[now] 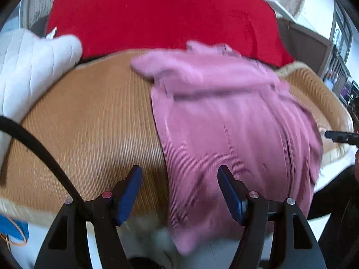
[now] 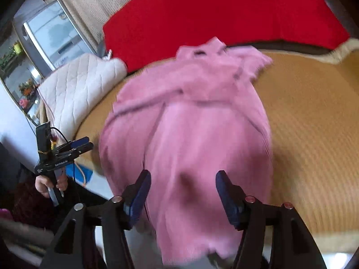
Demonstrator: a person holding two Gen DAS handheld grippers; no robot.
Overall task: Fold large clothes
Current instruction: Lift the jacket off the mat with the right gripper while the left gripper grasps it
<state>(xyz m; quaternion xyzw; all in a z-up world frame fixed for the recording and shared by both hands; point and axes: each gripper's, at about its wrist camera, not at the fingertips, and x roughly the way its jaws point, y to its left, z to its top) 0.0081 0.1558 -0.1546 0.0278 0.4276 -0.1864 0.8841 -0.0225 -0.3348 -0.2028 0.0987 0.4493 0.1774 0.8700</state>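
Pink ribbed garment (image 1: 224, 121) lies lengthwise on tan mat (image 1: 89, 121), sleeves folded in, near hem hanging off the near edge. Left gripper (image 1: 179, 192) and right gripper (image 2: 182, 192) both spread wide, holding nothing, above hem. Likely mid-fold; next: pinch hem corners, carry far toward collar.

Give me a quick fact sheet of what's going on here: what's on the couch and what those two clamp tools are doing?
garment: pink sweater, lying lengthwise on the mat, hem hanging over the near edge
surface: tan ribbed mat
behind: red cushion
at the side: white quilted pillow
left gripper: open, empty, above the sweater's left edge
right gripper: open, empty, above the sweater's lower part
image: blurred
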